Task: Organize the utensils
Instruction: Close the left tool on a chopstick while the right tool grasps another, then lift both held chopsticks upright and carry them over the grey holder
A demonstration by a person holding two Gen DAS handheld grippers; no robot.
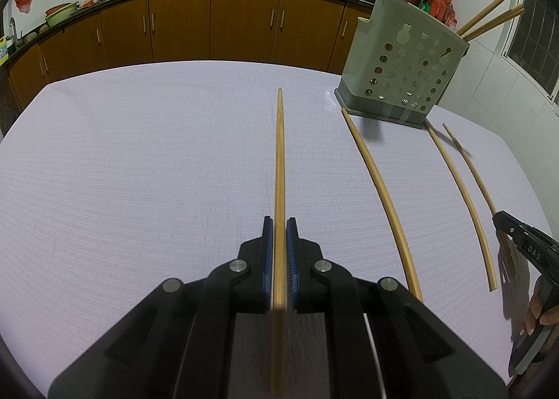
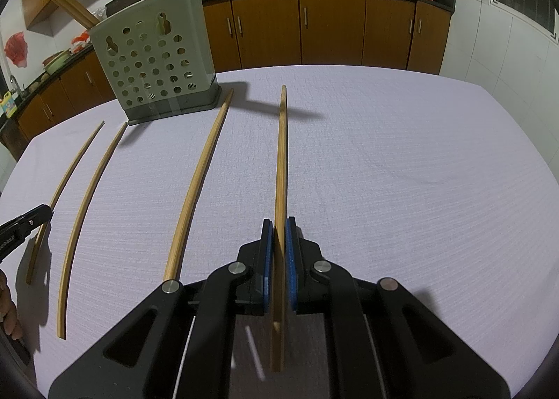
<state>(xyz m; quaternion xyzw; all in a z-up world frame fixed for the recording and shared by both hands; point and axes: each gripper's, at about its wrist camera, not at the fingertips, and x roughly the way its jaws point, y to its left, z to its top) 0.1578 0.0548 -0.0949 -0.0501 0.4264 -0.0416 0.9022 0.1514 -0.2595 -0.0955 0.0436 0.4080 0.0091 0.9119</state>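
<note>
Left wrist, hidden: the left gripper (image 1: 279,224) is pinching a chopstick (image 1: 279,161) whose rear end is blurring out under the camera; its tip is pointing over the table (image 1: 139,154).
Left wrist, surroundings: three loose chopsticks (image 1: 384,189) are lying right of it, toward the perforated holder (image 1: 401,67), which is already carrying upright sticks cut off by the top edge.
Left wrist, edge: the right gripper (image 1: 503,220) is showing only partly.
Right wrist, grip: the same right gripper is clamping another chopstick (image 2: 281,154).
Right wrist, edge: the left gripper's tip is peeking in, covering part of the far-left stick.
</note>
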